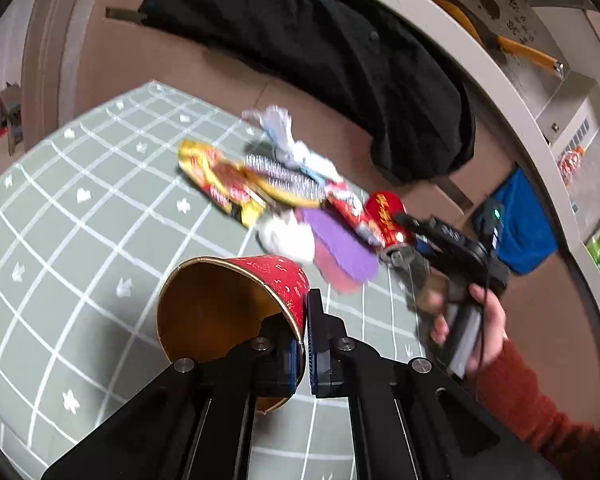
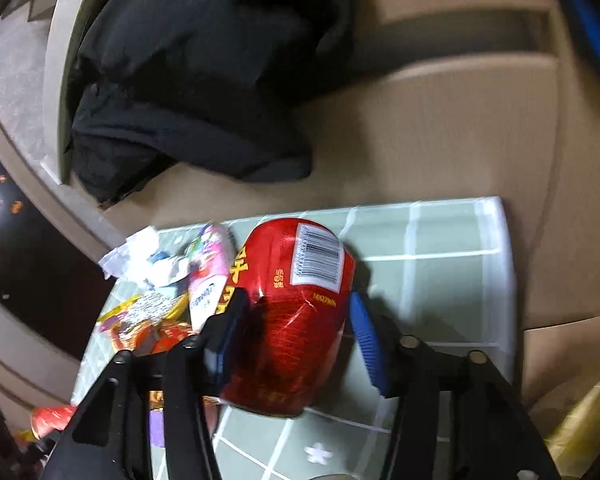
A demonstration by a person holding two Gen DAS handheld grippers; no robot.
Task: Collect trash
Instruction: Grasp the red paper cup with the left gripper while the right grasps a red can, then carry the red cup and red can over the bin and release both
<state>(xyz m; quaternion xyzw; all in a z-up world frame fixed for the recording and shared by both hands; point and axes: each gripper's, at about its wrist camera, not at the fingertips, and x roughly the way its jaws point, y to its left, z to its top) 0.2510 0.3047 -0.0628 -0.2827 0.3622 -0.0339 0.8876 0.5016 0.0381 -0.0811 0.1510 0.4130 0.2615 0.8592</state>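
Observation:
A red paper cup [image 1: 228, 308] with a gold inside is tipped on its side, and my left gripper [image 1: 302, 320] is shut on its rim wall, one finger inside and one outside. Beyond it lies a pile of trash: a yellow snack wrapper [image 1: 216, 180], white tissue [image 1: 288, 236] and purple paper [image 1: 340, 248]. A dented red can [image 2: 288, 320] lies at the pile's right end on the green checked cloth [image 2: 440, 272]. My right gripper [image 2: 298, 300] is open around the can; its blue right pad [image 2: 366, 340] stands just clear. A hand in a red sleeve holds that right gripper [image 1: 410, 236].
A black garment [image 1: 340, 68] lies on the brown seat [image 2: 460, 128] behind the table. The cloth's edge [image 2: 508, 280] falls away just right of the can. A blue bag [image 1: 524, 224] sits at the right, and a yellow bag [image 2: 580, 428] at the lower right.

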